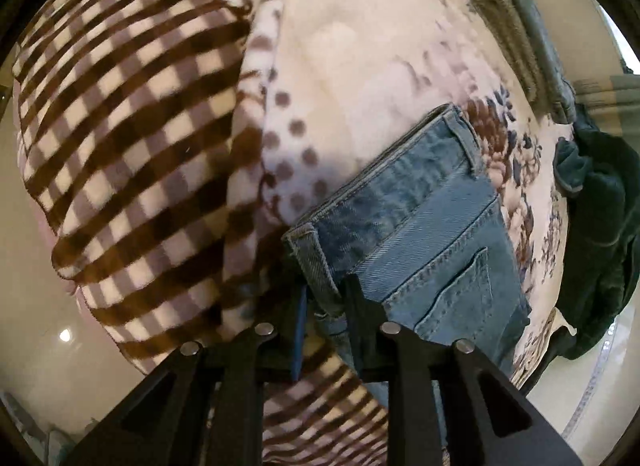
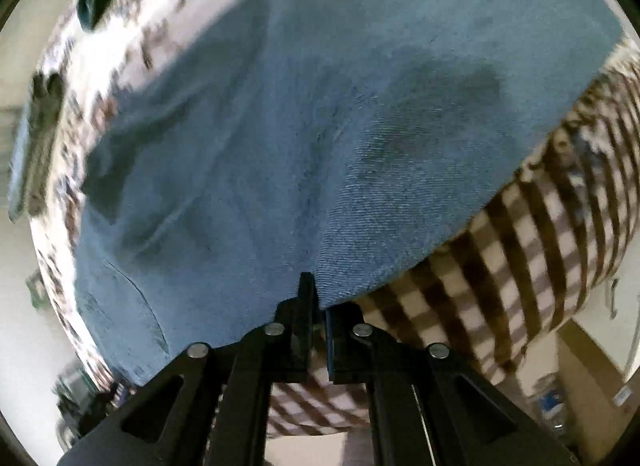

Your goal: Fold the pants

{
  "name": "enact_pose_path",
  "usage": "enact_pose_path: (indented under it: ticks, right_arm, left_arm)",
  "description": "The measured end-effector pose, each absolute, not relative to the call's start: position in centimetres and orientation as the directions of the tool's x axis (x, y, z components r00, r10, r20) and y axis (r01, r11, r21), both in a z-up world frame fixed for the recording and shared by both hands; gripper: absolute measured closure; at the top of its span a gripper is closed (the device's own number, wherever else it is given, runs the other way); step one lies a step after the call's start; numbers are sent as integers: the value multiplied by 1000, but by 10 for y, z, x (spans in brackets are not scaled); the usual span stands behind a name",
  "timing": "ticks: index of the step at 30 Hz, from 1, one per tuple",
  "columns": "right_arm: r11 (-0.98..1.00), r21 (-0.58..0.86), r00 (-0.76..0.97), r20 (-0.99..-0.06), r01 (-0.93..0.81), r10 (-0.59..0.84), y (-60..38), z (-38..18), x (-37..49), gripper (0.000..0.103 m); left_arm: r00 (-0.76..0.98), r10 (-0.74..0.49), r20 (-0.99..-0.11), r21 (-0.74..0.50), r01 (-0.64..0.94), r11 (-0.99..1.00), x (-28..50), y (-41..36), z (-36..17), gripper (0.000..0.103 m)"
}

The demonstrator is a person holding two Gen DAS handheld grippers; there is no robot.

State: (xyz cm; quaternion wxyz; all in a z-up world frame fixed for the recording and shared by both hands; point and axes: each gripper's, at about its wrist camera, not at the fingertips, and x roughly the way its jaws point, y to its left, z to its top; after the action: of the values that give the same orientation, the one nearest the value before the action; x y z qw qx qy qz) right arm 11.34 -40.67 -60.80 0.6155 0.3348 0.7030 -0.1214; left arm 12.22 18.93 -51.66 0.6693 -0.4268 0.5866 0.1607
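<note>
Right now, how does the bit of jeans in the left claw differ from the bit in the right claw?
The left claw pinches the jeans at a thick, stitched waistband corner, with a belt loop and pocket close by. The right claw pinches the jeans at a plain, thin edge, with no seams or pockets near the grip. Both claws are shut on blue denim above the same patterned blanket.
</note>
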Motion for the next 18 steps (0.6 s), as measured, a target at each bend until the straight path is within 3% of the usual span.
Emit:
enact_pose_path:
  ticks: [1, 4, 7, 9, 18]
  right_arm:
    - [732, 262, -35, -931, 629, 363, -411, -613, 113, 87]
    - [697, 317, -6, -908, 642, 419, -429, -607, 109, 50]
    - [691, 336, 69, -921, 640, 384, -462, -584, 100, 48]
    - [673, 315, 121, -940, 669, 320, -497, -569, 91, 48]
    - [469, 193, 206, -978, 862, 24, -716, -541, 63, 48]
  left_arm:
    - [247, -271, -930, -364, -711, 602, 124, 186, -510, 83]
    - [217, -129, -968, -242, -647, 724, 130, 163, -481, 83]
    - [206, 22, -978, -93, -535, 840, 138, 119, -454, 55]
    - [224, 61, -973, -50, -457, 888, 146, 78, -443, 30]
    - [162, -68, -984, -96, -169, 981, 204, -132, -486, 27]
